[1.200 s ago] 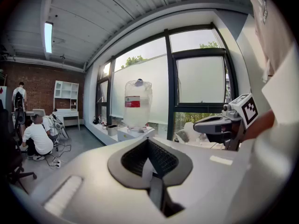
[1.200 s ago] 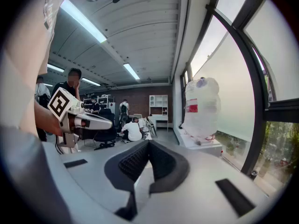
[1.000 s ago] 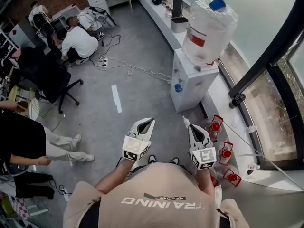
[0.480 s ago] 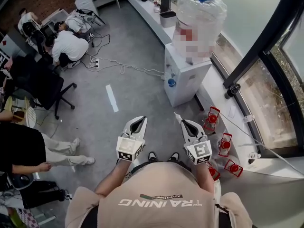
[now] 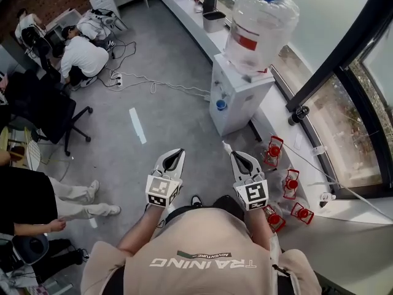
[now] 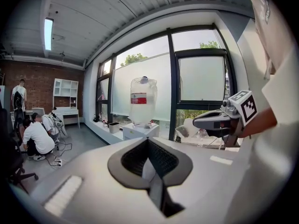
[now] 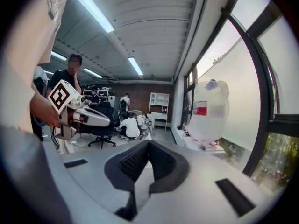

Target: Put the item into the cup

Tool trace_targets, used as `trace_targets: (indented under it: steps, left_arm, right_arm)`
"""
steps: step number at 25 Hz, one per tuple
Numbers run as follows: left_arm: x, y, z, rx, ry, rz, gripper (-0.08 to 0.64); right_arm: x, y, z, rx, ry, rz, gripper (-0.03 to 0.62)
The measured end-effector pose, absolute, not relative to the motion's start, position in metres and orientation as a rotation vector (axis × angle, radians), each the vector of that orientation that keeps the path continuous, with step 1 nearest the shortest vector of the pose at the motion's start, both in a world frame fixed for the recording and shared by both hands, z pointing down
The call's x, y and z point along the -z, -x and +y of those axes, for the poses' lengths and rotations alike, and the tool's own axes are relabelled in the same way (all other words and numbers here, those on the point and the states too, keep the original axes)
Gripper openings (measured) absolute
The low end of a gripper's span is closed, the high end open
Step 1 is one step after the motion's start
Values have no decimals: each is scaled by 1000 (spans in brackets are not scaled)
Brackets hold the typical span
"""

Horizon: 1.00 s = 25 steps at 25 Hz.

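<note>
- Left hand-held gripper [image 5: 174, 157] and right hand-held gripper [image 5: 241, 159]: jaws together, empty.
- Risk: no cup or item visible; searching carelessly could bump the water dispenser [image 5: 235, 103].

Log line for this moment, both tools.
left tool: shut, empty | right tool: shut, empty | cup, item: not in view | water dispenser: ahead

Grey floor [image 5: 178, 128]. Ahead of the left gripper [image 5: 177, 154], white tape strip [image 5: 136, 125] and loose cables [image 5: 161, 85]; ahead of the right gripper [image 5: 235, 157], water dispenser [image 5: 236, 103]; well left, office chair [image 5: 49, 112].
</note>
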State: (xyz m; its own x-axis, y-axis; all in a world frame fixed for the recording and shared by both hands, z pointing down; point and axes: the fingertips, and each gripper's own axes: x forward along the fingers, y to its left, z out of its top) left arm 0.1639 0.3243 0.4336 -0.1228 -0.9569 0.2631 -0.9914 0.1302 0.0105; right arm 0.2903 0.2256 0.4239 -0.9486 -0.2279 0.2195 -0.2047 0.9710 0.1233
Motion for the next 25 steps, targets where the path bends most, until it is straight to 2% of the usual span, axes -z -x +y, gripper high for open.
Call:
trace_targets:
  steps: [8, 25]
  left_arm:
    - [-446, -136, 300, -234, -1939, -2153, 8]
    - [-441, -75, 178, -232, -1866, -2188, 8]
  right_arm:
    - [-432, -262, 205, 30, -375, -2887, 11]
    - [-455, -189, 84, 35, -267, -2892, 11]
